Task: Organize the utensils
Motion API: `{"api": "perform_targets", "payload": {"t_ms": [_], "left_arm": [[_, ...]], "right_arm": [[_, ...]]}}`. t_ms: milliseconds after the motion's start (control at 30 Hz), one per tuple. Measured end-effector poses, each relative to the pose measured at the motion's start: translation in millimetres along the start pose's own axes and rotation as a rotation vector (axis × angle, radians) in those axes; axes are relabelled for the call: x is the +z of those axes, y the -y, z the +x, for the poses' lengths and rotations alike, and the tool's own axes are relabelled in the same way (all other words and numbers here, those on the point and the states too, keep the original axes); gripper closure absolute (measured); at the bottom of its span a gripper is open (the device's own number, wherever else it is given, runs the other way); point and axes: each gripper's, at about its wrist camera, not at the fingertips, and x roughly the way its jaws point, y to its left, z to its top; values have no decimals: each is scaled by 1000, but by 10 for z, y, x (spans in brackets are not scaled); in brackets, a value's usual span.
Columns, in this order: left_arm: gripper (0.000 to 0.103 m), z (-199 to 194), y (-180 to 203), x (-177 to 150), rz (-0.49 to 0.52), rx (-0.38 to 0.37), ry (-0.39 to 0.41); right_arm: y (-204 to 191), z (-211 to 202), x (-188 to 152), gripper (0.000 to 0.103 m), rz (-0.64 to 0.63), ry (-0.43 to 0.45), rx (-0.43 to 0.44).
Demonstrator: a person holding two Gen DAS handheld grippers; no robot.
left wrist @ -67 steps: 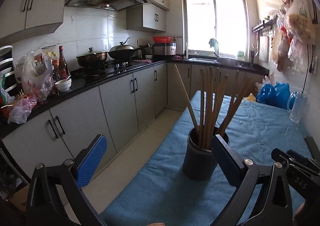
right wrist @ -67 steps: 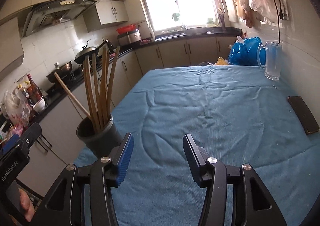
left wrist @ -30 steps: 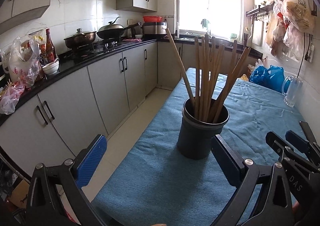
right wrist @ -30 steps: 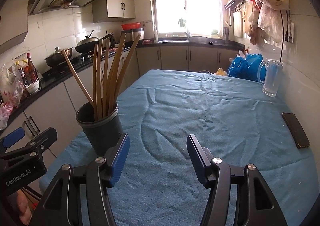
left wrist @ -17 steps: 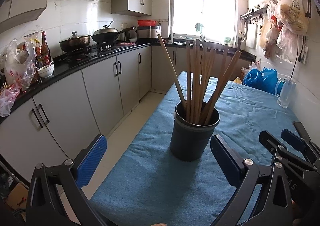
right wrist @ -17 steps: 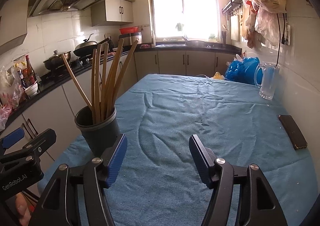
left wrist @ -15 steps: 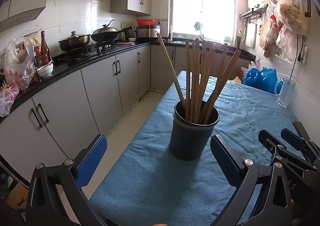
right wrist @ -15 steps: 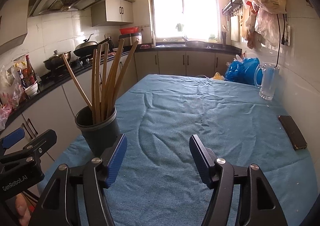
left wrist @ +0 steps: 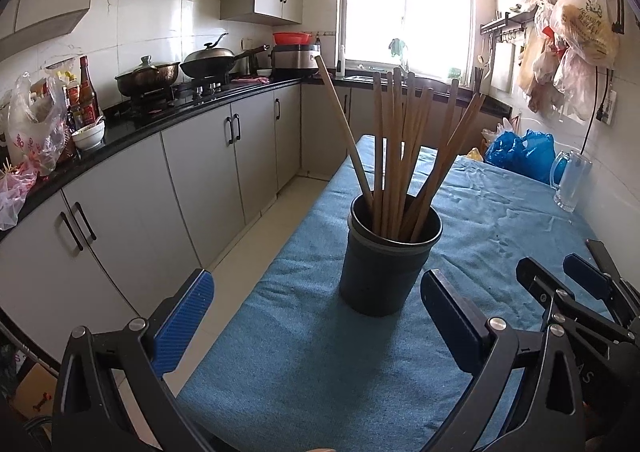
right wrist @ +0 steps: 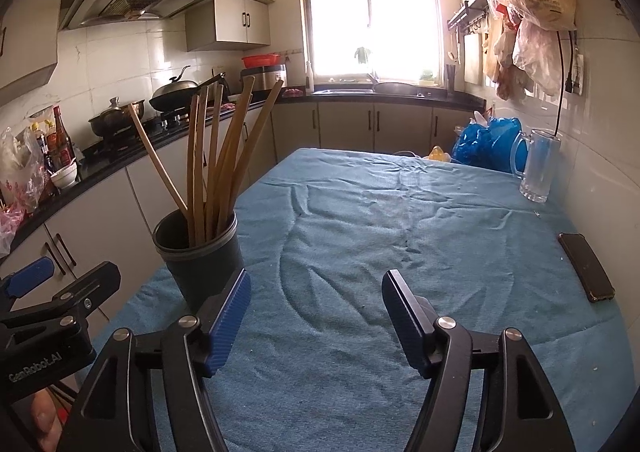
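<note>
The bench under a blue towel cloth (right wrist: 400, 220) carries a dark round plastic holder (left wrist: 390, 260) near its left edge, full of long wooden chopsticks (left wrist: 396, 148) standing upright. The left gripper (left wrist: 316, 312), marked "GenRobot.AI", is spread wide, empty. The right gripper (right wrist: 316, 304) has just been opening, nothing between.

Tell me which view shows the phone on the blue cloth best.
The right wrist view. There the phone lies whole and unobstructed on the cloth near the wall. In the left wrist view I cannot make the phone out; the right tongs stand in front of that part of the cloth.
</note>
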Motion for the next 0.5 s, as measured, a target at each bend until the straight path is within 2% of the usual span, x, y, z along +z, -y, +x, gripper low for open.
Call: {"api": "perform_targets", "payload": {"t_ms": [500], "left_arm": [[0,76,-72,-17,-17,2,-30]], "right_arm": [[-56,49,-22,28,-14,-17,2]]}}
